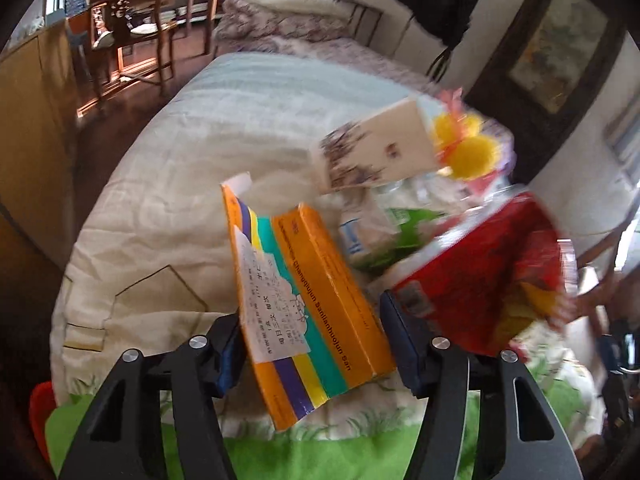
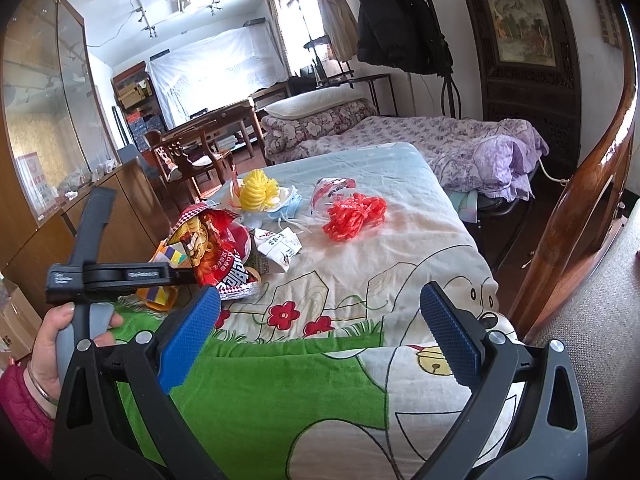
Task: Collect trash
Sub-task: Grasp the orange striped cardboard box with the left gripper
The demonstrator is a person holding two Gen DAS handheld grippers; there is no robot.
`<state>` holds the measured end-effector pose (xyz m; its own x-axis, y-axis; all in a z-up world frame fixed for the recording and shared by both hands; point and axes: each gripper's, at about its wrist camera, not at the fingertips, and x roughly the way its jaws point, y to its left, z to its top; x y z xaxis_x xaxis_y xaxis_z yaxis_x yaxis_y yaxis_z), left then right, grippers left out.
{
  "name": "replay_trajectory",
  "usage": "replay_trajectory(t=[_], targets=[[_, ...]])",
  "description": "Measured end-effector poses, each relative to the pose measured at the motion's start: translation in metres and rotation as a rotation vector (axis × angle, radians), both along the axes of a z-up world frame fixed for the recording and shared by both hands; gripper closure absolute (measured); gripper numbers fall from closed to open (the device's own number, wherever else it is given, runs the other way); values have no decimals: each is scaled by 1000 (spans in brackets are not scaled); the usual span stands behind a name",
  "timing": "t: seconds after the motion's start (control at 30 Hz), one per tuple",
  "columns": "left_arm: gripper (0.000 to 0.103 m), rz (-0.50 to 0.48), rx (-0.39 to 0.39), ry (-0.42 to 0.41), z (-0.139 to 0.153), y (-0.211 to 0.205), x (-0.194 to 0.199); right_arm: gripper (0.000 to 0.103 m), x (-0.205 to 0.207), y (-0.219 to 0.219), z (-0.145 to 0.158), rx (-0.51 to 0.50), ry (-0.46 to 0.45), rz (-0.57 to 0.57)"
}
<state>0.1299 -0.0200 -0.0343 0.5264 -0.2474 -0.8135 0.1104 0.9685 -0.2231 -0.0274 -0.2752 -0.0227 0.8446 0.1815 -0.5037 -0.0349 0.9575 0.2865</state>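
The left gripper (image 1: 312, 344) has its jaws on either side of an orange medicine box (image 1: 320, 312), low in the centre of the left wrist view. The left pad meets the box's labelled face and the right one sits at its orange edge, so the box looks clamped, tilted above the bed (image 1: 180, 160). No earlier picture is given, so this counts as a grip just made, not yet a carry.

The right gripper (image 2: 320, 336) hangs with jaws wide apart and empty over the green part of the cartoon blanket (image 2: 280, 400), in the lower half of the right wrist view.

Little is collected as yet — most of the trash lies on the bed. Left of centre in the right wrist view is a red snack wrapper (image 2: 216, 256), with a crumpled white packet (image 2: 280, 250) just beside it, a yellow yarn bundle (image 2: 258, 190) behind, and a red plastic cord heap (image 2: 354, 216) near the middle, apart from the others. No bin or bag shows in either view, so where the box should go cannot be told. By my judgement the task is at its start: one piece gripped, several left.
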Motion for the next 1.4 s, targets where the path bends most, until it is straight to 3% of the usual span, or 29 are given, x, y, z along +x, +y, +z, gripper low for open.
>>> replay_trajectory(t=[0.03,0.1,0.3,0.37,0.43,0.5,0.83,0.97,1.0,1.13,1.3,1.4], targets=[[56,-5,-16,-26,4,0,-4,7,-1,1,0,3,1,0],[69,-29,-62,-47,6,-1,-10,7,-2,1,1,10,3,0],[71,-36,-94,-39,2,0,-10,7,-2,2,2,12,4,-1],[65,-33,-76,-44,1,-2,-8,7,-2,1,2,13,4,-1],[39,-35,-47,-58,1,-6,-8,7,-2,1,2,13,4,-1],[30,-26,-9,-80,4,-9,-12,7,-2,2,2,13,4,0],[15,-12,184,-7,-15,-28,2,7,-2,1,2,14,5,0],[14,-6,256,19,-22,-33,7,7,-2,1,2,15,5,-1],[14,-7,268,19,-23,-34,7,7,-2,2,2,16,5,-1],[44,-22,273,-4,-21,-34,4,7,-2,2,2,15,5,-1],[48,-31,123,-90,-3,-17,-7,7,-2,1,2,18,6,-1],[66,-28,46,-114,7,-7,-13,7,-2,2,3,25,9,-2]])
